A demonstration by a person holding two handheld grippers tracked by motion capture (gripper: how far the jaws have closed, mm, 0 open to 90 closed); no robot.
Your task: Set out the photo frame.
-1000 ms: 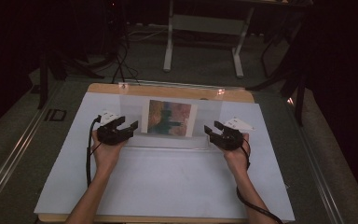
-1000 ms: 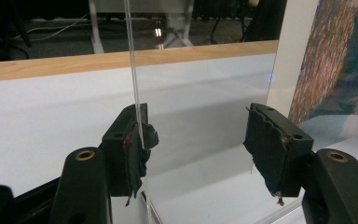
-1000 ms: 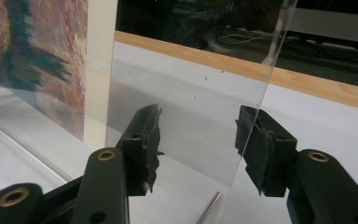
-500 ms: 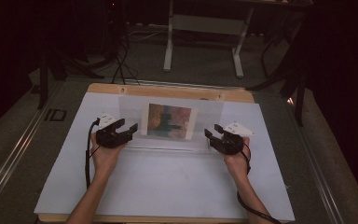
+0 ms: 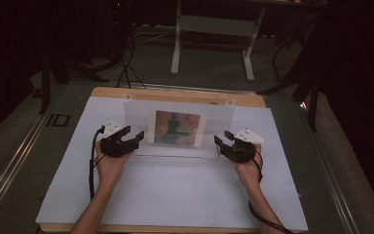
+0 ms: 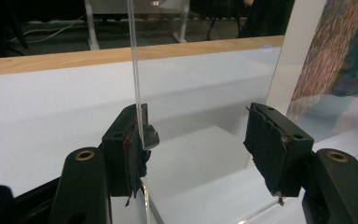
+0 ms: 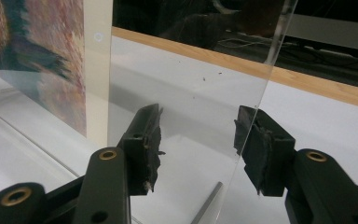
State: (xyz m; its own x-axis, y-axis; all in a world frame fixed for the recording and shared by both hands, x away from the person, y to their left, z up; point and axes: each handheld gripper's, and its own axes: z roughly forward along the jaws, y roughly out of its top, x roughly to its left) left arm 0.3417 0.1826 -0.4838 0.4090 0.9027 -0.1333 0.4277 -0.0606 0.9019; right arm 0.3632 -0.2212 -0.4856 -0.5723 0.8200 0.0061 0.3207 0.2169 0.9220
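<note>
Two hand-held grippers flank a clear acrylic stand (image 5: 180, 127) upright at mid tabletop (image 5: 175, 195), a painted print (image 5: 177, 127) inside. No readable writing; print detail is blurry. Left hand-held gripper (image 5: 130, 140) open, the sheet's edge just beside one pad. Right hand-held gripper (image 5: 222, 144) open, straddling the other edge, contact unclear. Forearms enter from below, wrists level.

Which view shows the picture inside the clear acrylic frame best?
The high view: the whole picture faces the camera, centred in the clear acrylic frame, which stands upright on the table. The left gripper view catches just a slanted strip of it at the right edge; the right gripper view shows part at upper left.
</note>
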